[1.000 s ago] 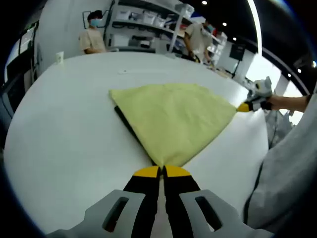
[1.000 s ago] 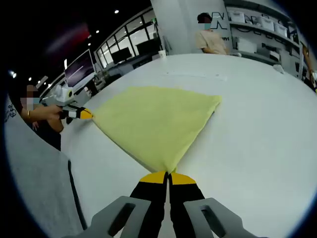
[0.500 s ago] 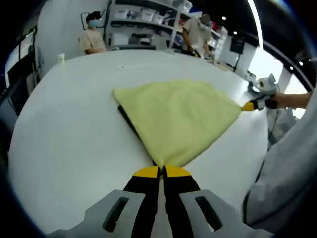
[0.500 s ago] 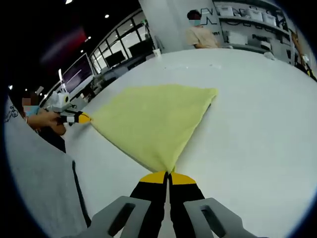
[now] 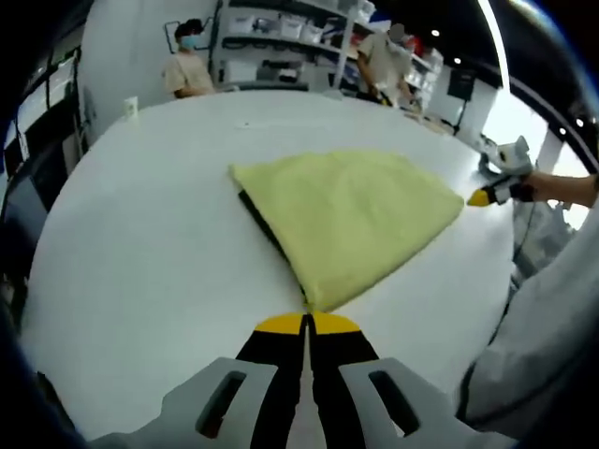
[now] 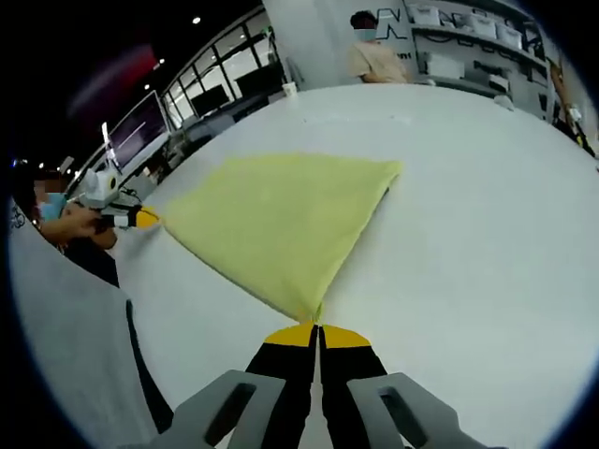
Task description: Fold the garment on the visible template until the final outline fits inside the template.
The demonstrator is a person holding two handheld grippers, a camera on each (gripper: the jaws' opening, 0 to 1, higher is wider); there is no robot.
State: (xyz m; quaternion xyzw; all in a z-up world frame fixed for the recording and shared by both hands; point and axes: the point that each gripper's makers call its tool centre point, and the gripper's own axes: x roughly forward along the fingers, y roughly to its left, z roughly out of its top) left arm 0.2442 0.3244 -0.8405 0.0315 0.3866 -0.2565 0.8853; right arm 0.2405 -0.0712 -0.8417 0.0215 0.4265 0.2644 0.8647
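Note:
A yellow garment lies folded into a triangle on the white table, taut between two corners. A dark template edge shows under its left side. My left gripper is shut on the near corner. At the right, my right gripper holds the other corner. In the right gripper view the garment spreads ahead, and the right gripper is shut on its near tip. The left gripper, held by a hand, pinches the far left corner.
The white round table has bare surface all around the garment. A small cup stands near its far left edge. People stand by shelves beyond the table. The person's grey clothing rises at the right.
Both grippers stay shut on the garment's corners. The views have shifted slightly, and the cloth now lies lower and flatter over the template.

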